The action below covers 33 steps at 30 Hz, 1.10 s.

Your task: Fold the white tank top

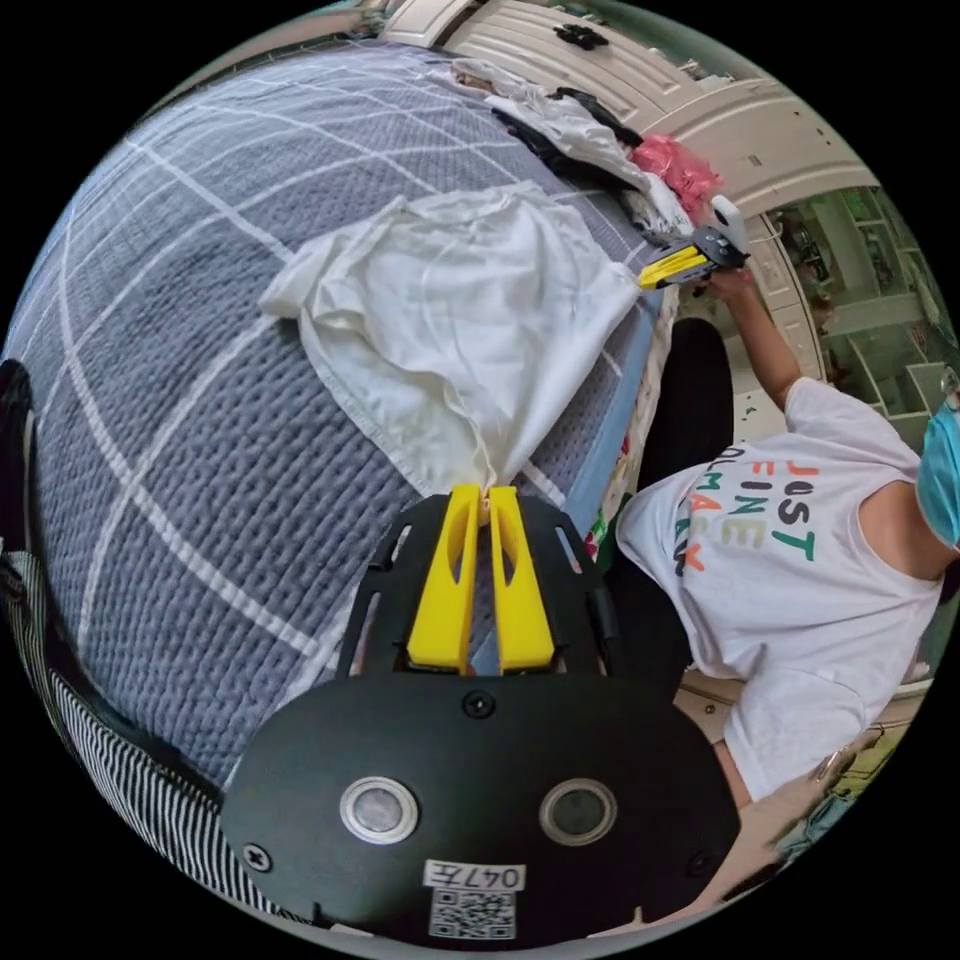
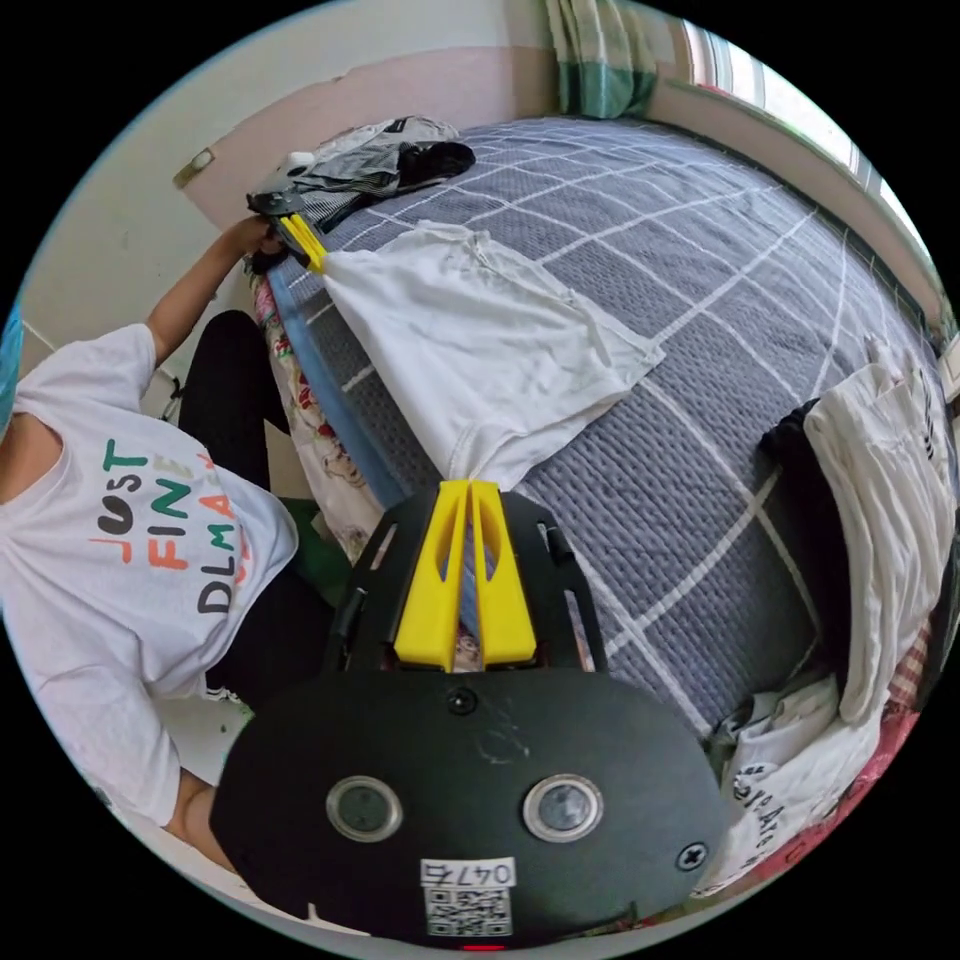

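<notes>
Both grippers' jaws seemingly pinch white tank top corners

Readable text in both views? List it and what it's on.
"JUST FINE": print on the person's white T-shirt.
"DLMA", cut off by a fold: same T-shirt.
Sticker on the black plate: a label, left unread.
Print on white cloth at bed's edge: too warped to read.

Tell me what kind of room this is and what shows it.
Most likely a bedroom. A bed with a grey checked quilt takes up most of both views, a white tank top lies spread on it with more clothes piled at its edges, and cream panelled furniture, perhaps a wardrobe, stands behind.
</notes>
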{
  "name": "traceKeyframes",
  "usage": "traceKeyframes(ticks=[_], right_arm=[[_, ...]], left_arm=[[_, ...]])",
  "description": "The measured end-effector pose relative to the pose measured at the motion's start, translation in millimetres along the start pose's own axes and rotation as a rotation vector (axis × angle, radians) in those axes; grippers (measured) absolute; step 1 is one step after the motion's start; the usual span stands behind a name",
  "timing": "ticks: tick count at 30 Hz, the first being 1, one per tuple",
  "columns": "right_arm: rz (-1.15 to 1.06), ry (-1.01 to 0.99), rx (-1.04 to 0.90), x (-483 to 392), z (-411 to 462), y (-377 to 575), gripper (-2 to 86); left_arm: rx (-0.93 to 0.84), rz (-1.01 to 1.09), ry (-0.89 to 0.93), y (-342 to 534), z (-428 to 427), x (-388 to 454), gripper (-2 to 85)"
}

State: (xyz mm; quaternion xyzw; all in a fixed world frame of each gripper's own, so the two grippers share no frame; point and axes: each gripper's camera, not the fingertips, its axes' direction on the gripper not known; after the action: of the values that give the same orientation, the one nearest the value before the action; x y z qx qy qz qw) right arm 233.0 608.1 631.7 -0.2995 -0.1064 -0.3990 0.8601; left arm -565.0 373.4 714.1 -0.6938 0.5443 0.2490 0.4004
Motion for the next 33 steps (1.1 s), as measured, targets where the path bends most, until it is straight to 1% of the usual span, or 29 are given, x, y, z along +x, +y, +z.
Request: traceKeyframes(ticks=[1, 3, 5, 6, 7, 8, 9, 10, 11, 12, 14, 16, 18, 20, 21, 23, 26, 29, 33], right_arm=[[-0.004, -0.004, -0.031, -1.2, 12.3, -4.5, 1.3], [-0.006, -0.007, -0.006, -4.4, 13.3, -7.5, 2.5], [0.026, 0.1, 0.043, -8.4, -5.8, -7.3, 2.7], [0.033, 0.138, 0.068, -10.1, -12.6, -8.1, 2.5], [0.027, 0.198, 0.132, -16.0, -26.6, -14.7, 2.0], [-0.035, 0.209, 0.208, -26.6, -38.1, -30.4, 1.7], [-0.078, 0.2, 0.241, -33.1, -41.8, -42.1, 1.6], [-0.172, 0.177, 0.271, -47.2, -43.6, -72.9, 1.4], [-0.269, 0.162, 0.275, -62.6, -39.1, -110.2, 1.2], [-0.316, 0.154, 0.282, -70.3, -35.6, -129.7, 1.2], [-0.484, 0.124, 0.336, -99.5, -14.9, -206.4, 1.0], [-0.578, 0.162, 0.358, -118.8, 6.6, -258.8, 1.1], [-0.658, 0.247, 0.327, -136.0, 32.1, -303.8, 1.1], [-0.795, 0.316, 0.252, -158.0, 63.8, -346.2, 1.1], [-0.831, 0.333, 0.232, -163.4, 70.7, -353.9, 1.1], [-0.976, 0.416, 0.178, -183.3, 93.4, -374.9, 1.1], [-1.117, 0.486, 0.101, -198.8, 115.2, -396.1, 1.1], [-1.194, 0.506, 0.011, -204.5, 131.9, -418.3, 0.9], [-1.243, 0.496, -0.049, -207.9, 141.1, -443.8, -0.1]], left_arm=[[0.001, -0.005, 0.003, 0.5, 2.4, -0.3, 0.1], [0.081, -0.011, 0.009, 13.7, -4.5, 3.7, 0.4], [0.137, -0.032, -0.021, 30.8, -15.8, 9.6, 0.4], [0.162, -0.056, -0.079, 42.7, -23.6, 15.2, 0.2], [0.172, -0.071, -0.116, 47.8, -27.4, 18.5, 0.1], [0.19, -0.091, -0.182, 54.8, -34.6, 26.9, -0.2], [0.215, -0.081, -0.223, 55.8, -40.6, 38.8, -0.5], [0.234, -0.064, -0.235, 54.2, -42.7, 45.9, -0.6], [0.274, -0.025, -0.254, 47.4, -44.0, 60.1, -0.7], [0.294, 0.009, -0.272, 36.0, -40.0, 72.0, -0.7], [0.266, 0.011, -0.324, 15.9, -25.2, 79.7, -0.8], [0.211, -0.012, -0.392, 0.0, -4.3, 77.3, -0.8], [0.149, -0.014, -0.426, -6.5, 22.3, 69.2, -0.8], [0.171, -0.014, -0.411, -1.7, 33.7, 62.9, -0.8], [0.221, -0.022, -0.375, 4.0, 33.7, 58.5, -0.8], [0.261, -0.05, -0.296, 9.4, 29.8, 49.1, -0.9], [0.269, -0.057, -0.168, 9.9, 29.4, 34.8, -1.0], [0.248, -0.051, -0.153, 7.4, 34.7, 30.4, -1.0], [0.255, -0.056, -0.15, 8.6, 37.6, 27.6, -1.0]])
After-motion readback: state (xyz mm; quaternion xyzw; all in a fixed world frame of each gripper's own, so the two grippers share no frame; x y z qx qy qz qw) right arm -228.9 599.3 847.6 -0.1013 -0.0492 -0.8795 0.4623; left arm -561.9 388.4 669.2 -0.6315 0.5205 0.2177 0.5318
